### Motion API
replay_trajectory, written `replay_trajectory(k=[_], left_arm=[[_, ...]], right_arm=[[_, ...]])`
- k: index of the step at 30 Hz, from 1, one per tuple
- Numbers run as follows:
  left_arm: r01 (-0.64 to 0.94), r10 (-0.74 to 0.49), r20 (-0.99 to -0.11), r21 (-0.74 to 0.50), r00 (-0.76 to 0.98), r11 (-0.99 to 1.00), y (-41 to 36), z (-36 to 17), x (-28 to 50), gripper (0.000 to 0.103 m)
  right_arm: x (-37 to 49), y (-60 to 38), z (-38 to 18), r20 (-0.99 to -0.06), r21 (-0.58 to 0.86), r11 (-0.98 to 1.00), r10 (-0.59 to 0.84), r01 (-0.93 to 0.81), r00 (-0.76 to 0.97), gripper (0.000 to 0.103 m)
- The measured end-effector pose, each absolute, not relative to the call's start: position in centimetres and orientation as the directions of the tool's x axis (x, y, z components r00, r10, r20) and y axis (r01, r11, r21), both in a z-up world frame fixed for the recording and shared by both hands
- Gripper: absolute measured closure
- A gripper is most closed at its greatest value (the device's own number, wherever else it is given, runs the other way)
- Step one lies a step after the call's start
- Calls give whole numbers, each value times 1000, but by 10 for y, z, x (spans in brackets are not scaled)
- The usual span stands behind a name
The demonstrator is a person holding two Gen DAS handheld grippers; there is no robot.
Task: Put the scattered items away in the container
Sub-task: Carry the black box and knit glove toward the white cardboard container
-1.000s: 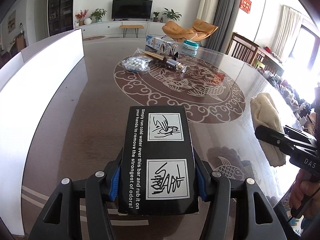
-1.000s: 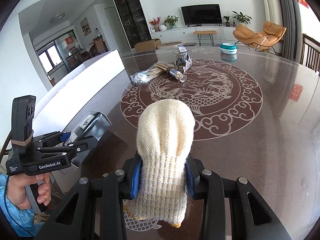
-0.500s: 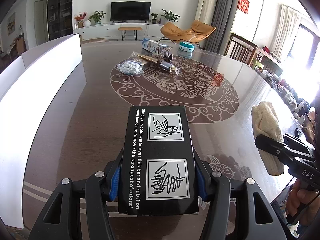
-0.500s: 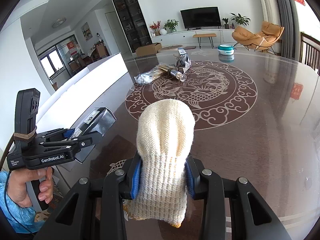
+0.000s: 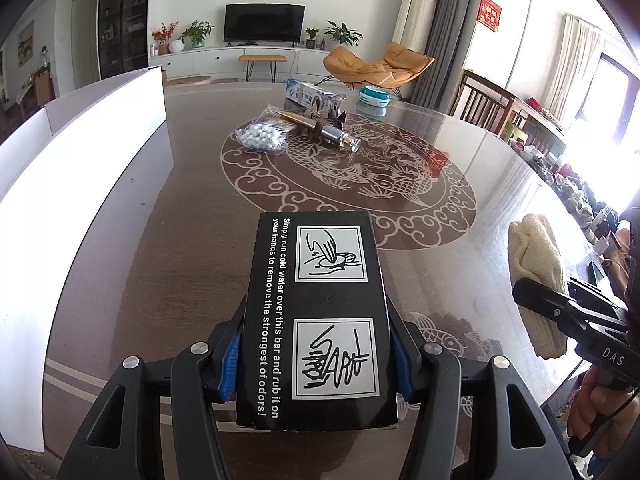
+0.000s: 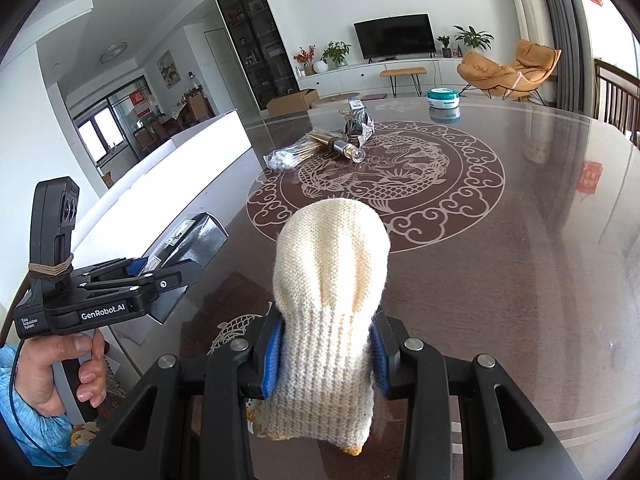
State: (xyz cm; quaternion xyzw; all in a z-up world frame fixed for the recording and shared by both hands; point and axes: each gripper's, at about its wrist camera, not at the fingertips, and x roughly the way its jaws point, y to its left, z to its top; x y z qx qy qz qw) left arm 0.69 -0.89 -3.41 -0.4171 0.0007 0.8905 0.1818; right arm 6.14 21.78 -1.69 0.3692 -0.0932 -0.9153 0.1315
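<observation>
Left grip: The left gripper (image 5: 316, 364) was clamped on a black carton (image 5: 318, 316), its blue pads pressed to the carton's two long sides; the printed face pointed up and forward beyond the fingertips, apparently so the carton could be carried whole.
Right grip: The right gripper (image 6: 326, 360) was clamped on a cream knitted glove (image 6: 330, 300) at its cuff, the rounded end standing out past the fingers and the hem hanging below them.
Container: A white box (image 5: 84, 168) stood to the left of the left fingers, just beside the carton; both loads were likely bound for it.
Left to tidy: A bag of cotton swabs (image 5: 262, 140), a small bottle (image 5: 340, 138) and a toothpaste box (image 5: 310, 96) lay well ahead of both sets of fingers.
Surface: A glossy dark table (image 6: 500, 260) with a pale dragon medallion (image 6: 376, 180) spread under and ahead of the fingertips.
Room: A living room with a television (image 6: 394, 38) and an orange lounge chair (image 6: 508, 70) lay far beyond.
</observation>
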Motion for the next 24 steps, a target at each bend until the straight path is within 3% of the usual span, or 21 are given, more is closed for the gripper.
replay_trajectory(k=[24], left_arm=[[-303, 325, -699, -161, -637, -939, -19, -4, -3, 45]], right_arm=[[66, 224, -14, -643, 273, -947, -308, 167, -701, 66]])
